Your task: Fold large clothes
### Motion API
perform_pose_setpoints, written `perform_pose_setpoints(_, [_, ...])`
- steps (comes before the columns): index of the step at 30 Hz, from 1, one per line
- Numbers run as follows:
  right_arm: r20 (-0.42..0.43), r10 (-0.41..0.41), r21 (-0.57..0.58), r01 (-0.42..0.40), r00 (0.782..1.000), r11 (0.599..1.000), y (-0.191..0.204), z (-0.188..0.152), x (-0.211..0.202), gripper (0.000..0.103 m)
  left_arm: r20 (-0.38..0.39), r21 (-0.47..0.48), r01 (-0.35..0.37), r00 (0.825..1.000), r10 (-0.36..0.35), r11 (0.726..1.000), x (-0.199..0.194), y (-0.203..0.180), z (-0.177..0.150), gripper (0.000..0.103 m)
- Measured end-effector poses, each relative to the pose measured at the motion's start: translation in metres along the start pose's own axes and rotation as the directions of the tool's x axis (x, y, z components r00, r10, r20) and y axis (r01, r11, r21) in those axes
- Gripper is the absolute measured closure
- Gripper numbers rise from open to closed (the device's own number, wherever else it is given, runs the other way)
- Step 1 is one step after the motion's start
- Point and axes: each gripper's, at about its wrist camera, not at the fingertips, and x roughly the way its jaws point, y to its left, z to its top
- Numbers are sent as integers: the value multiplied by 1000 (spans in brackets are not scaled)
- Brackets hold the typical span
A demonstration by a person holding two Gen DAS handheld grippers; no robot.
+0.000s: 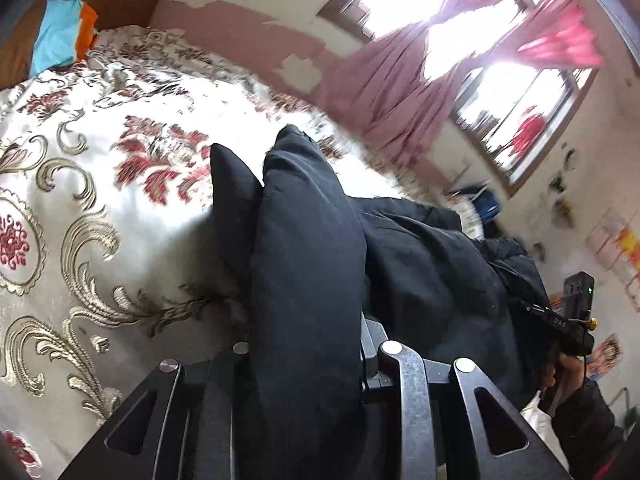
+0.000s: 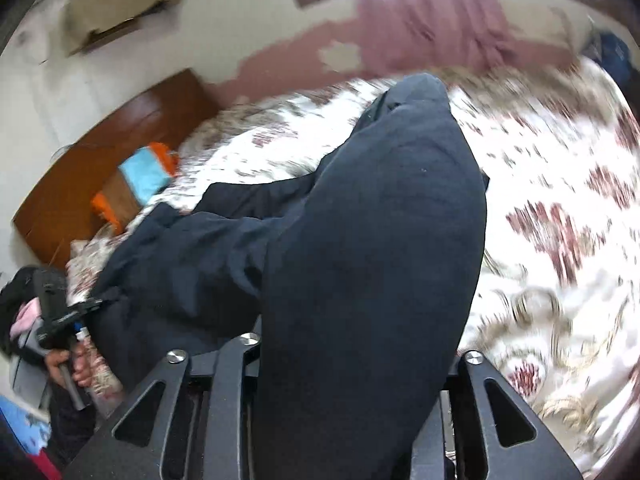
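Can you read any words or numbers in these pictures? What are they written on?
"DAS", as far as it can be read: small pale letters on the black right gripper, seen from the left wrist camera.
Posters on the wall: too blurred to read.
Nothing readable on the dark garment or the bedspread.

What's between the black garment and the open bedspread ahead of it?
Nothing visible. Both grippers, left gripper and right gripper, hold the black garment; the floral bedspread ahead lies bare. Blue and orange cloth sits off by the headboard.
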Motion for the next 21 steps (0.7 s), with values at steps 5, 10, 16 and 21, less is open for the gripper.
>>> perform_pose_setpoints(5, [-11,15,150,-13,1000,989,-23,-9,13,36,-19,-69,13,1000,-15,998,-1,16,0,67])
perform_pose_setpoints(10, [5,-118,112,117,993,987,-13,-15,0,11,-64,-88,-82,995,77,993,2,19,0,46])
perform_pose_setpoints(16, [106,-273,-33,278,956,960,8,-20,-25,10,70,-89,-165,983,172,982,-35,7,-3,10])
perform_pose_setpoints(21, [216,-300,-62,319,929,946,28,-26,-62,10,154,-110,-176,969,192,978,-57,-7,-7,6])
